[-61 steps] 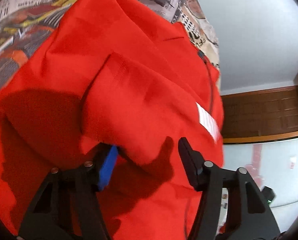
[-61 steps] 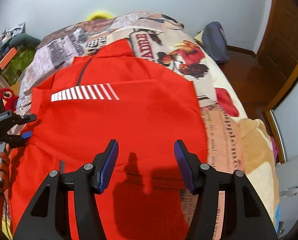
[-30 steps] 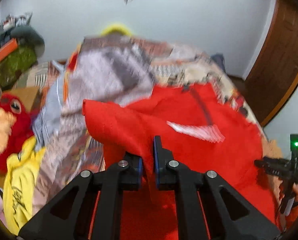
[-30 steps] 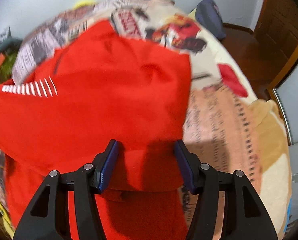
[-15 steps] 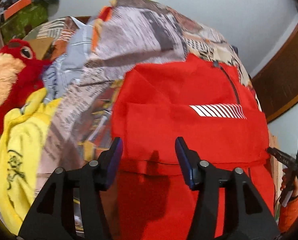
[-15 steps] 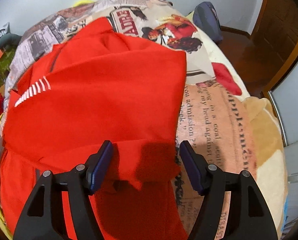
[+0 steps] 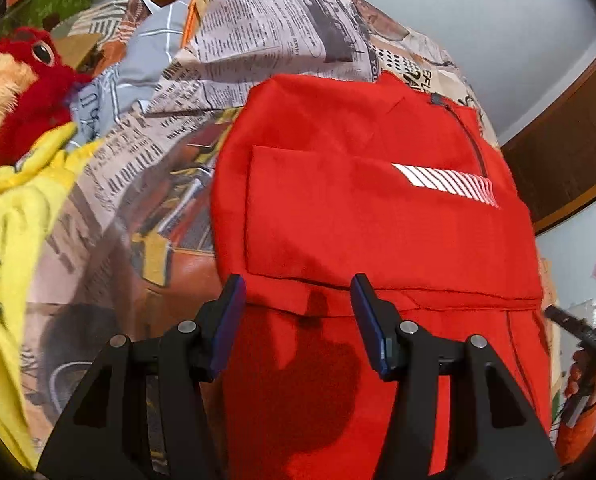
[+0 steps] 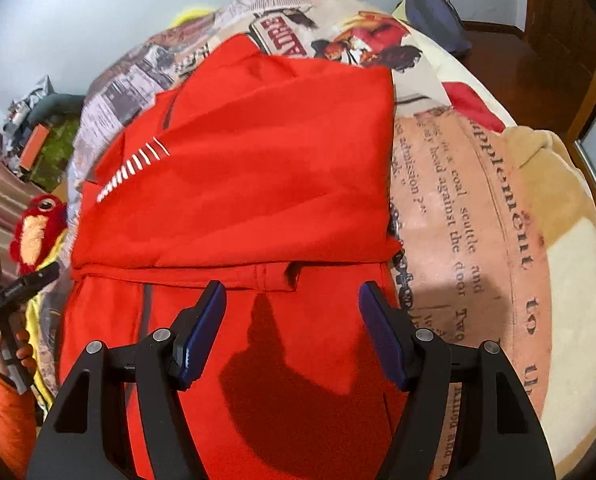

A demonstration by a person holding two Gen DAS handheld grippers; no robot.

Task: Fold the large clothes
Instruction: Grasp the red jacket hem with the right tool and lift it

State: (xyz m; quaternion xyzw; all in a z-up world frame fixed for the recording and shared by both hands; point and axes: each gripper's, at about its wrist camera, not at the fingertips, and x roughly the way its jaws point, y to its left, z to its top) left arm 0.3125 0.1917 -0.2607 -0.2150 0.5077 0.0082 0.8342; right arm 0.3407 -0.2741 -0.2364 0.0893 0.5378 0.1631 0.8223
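Note:
A large red jacket [image 7: 370, 216] with a white striped chest mark [image 7: 446, 182] and a dark zip lies on the newspaper-print bedspread [image 7: 145, 168]. Both sleeves are folded across its chest, their cuffs ending along a line just ahead of the grippers. My left gripper [image 7: 298, 312] is open and empty, hovering over the jacket's left lower part. In the right wrist view the jacket [image 8: 249, 184] fills the middle. My right gripper [image 8: 291, 320] is open and empty above the right lower part, near the folded sleeve's edge [image 8: 273, 274].
A red plush toy [image 7: 13, 92] and a yellow garment [image 7: 5, 240] lie at the bed's left side. A dark blue bag [image 8: 438, 12] sits at the bed's far right. Wooden door and floor [image 8: 558, 40] are to the right. The bedspread [image 8: 478, 220] is bare right of the jacket.
The left gripper, shut on a sleeve one second ago, has let it go folded across the chest and opened. Both grippers have drawn back a little over the lower jacket.

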